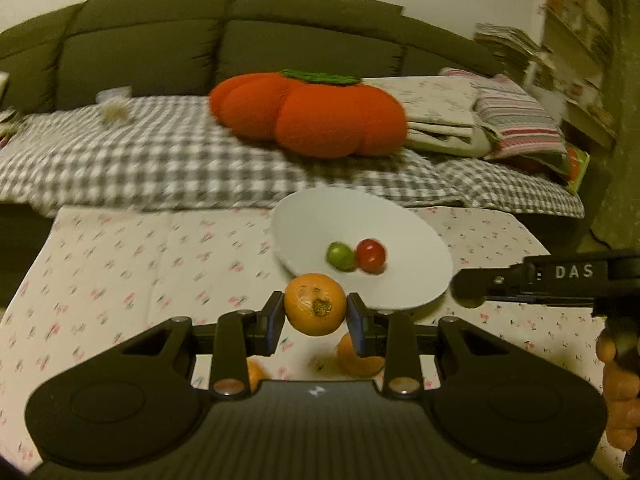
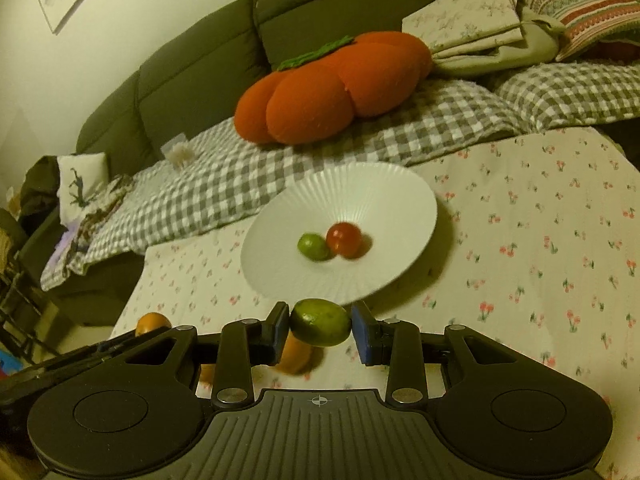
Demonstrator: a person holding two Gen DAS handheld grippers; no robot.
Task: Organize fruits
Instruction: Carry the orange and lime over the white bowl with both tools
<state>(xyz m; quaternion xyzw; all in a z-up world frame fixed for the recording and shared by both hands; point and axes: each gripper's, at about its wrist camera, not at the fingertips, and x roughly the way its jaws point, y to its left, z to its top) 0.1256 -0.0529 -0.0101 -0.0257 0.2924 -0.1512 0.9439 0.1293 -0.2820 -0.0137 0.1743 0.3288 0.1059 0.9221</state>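
Note:
My left gripper [image 1: 315,312] is shut on an orange tangerine [image 1: 315,304], held above the tablecloth just in front of the white ribbed plate [image 1: 400,216]. In the right wrist view my right gripper [image 2: 320,326] is shut on a green lime [image 2: 320,322], also just short of the white ribbed plate [image 2: 360,192]. A small green fruit [image 1: 341,256] [image 2: 314,246] and a red fruit [image 1: 371,255] [image 2: 344,238] lie together in the plate. More oranges [image 1: 358,356] [image 2: 296,354] lie on the cloth under the grippers. The right gripper's body [image 1: 560,280] shows at the left view's right edge.
A floral tablecloth [image 2: 540,240] covers the table. Behind it stands a green sofa [image 1: 160,40] with a checked blanket [image 1: 140,152], an orange pumpkin cushion [image 1: 312,116] and folded linens [image 1: 460,116]. A person's hand [image 1: 620,392] shows at right. Another orange [image 2: 152,322] lies at left.

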